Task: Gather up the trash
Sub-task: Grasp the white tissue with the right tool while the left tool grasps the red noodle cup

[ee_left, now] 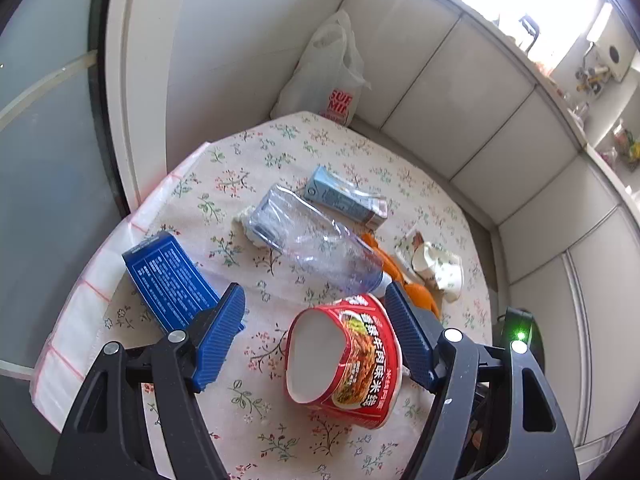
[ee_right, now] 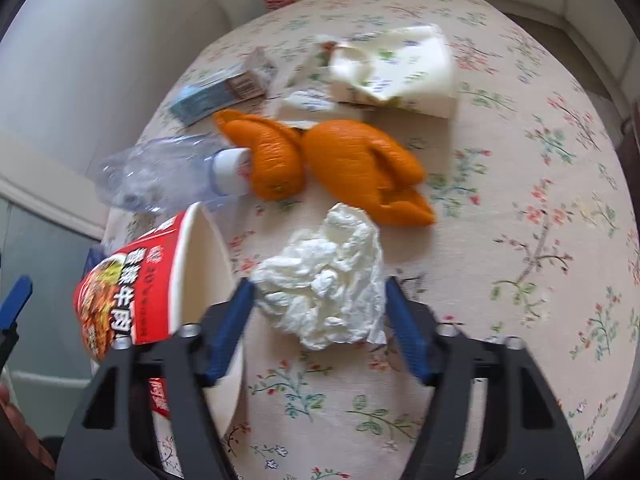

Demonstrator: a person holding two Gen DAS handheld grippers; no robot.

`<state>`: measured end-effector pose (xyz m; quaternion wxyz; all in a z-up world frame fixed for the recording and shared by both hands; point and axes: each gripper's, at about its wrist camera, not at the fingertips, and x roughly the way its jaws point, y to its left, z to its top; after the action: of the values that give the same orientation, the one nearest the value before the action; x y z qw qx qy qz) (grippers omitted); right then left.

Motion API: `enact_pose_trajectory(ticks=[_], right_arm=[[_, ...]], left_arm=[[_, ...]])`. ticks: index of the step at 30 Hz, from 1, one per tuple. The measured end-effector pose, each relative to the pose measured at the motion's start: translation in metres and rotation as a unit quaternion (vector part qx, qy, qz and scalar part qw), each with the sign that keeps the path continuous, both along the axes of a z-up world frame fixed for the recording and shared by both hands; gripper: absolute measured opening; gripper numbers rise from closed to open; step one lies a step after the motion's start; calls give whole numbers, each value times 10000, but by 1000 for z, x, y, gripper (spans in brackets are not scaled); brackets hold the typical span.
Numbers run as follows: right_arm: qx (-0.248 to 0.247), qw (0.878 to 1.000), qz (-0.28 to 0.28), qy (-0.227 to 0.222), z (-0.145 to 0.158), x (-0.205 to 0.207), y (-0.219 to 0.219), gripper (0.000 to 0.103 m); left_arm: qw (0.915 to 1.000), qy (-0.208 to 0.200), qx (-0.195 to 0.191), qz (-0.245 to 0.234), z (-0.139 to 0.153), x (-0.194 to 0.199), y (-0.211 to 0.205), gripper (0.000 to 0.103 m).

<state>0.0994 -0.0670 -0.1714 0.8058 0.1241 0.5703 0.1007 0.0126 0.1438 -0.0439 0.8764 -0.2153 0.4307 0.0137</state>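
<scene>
A red noodle cup (ee_left: 344, 356) lies on its side on the floral tablecloth, between the open fingers of my left gripper (ee_left: 316, 340); it also shows in the right wrist view (ee_right: 160, 284). A crumpled white tissue (ee_right: 328, 280) sits between the open fingers of my right gripper (ee_right: 320, 328). Beyond lie orange peels (ee_right: 352, 164), a crushed clear bottle (ee_left: 316, 240), a light blue carton (ee_left: 344, 198), a dark blue box (ee_left: 168, 276) and a crushed paper cup (ee_right: 396, 68).
A white plastic bag (ee_left: 324, 76) stands at the table's far edge against the wall. White cabinet panels (ee_left: 500, 128) run along the right. A glass door (ee_left: 44, 160) is on the left. The round table (ee_right: 540, 200) has bare cloth on the right.
</scene>
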Motion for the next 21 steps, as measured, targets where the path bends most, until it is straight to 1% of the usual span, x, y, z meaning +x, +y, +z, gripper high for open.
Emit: enact_pose_trajectory(ticks=[1,4,5,8,11,15,16,21], right_arm=[[157,9998,105,26,-1,0,4,33],[-31,9996,226,-168,4,-5,11,30],[-18,9995,262,-183,5,-6,11,29],[155,9996,194,-141,8,-6,2,28],[250,9994,74,-241,17,-8,-12,28],[402,9983,-58,-408,33,-13,-30,29],[416,9981,-88,-443,36,-13,-34,29],[375,9971,-178,-640,51,-20,-53,29]], left_arm=[[10000,37,12,-45,-1,0,-3,71],[9996,190,55,-217,-8,2,-14,71],[9993,260,58,-270,-12,3,-18,71],[9981,455,31,-406,-20,5,-29,71],[9968,555,117,-556,-26,6,-42,71],[9946,630,342,-754,-32,6,-61,72],[9939,650,408,-794,-33,7,-65,73],[9880,750,968,-943,-41,5,-88,78]])
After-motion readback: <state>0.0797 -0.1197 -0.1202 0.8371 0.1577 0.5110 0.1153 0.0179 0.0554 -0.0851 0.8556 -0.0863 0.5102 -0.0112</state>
